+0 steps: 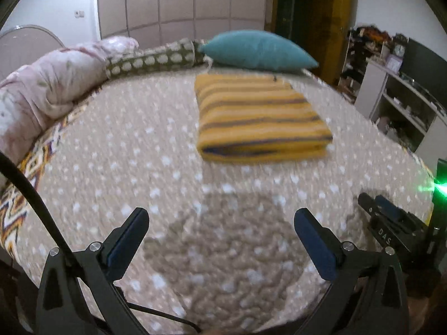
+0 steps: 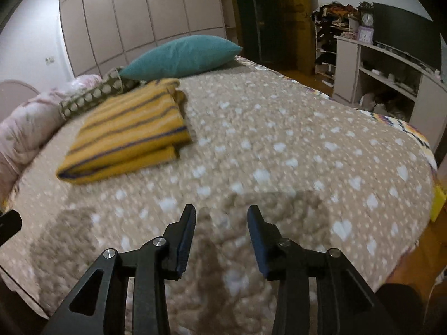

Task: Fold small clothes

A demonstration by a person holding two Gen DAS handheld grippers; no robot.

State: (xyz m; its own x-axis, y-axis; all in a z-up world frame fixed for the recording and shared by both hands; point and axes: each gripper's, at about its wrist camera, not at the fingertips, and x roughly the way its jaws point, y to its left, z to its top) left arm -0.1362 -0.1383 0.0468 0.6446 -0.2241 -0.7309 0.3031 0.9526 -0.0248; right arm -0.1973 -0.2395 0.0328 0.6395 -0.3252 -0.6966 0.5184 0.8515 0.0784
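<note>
Nearest the lens, my left tongs (image 1: 220,223) stand with jaws wide apart above the beige blanket (image 1: 134,145) with white spots that covers the bed, gripping nothing. My right tongs (image 2: 220,215) likewise stand with jaws apart, though with a narrower gap, and hold nothing; their dark body also shows at the right edge of the left wrist view. The folded yellow striped garment (image 1: 259,117) lies flat on the blanket, far from both tongs, toward the head of the bed. Just beyond it rests a teal pillow (image 1: 257,50); to its left lie a spotted brown cushion (image 1: 156,58) and a pink quilt (image 1: 47,83). A white shelf unit (image 2: 391,75) stands at far right.
</note>
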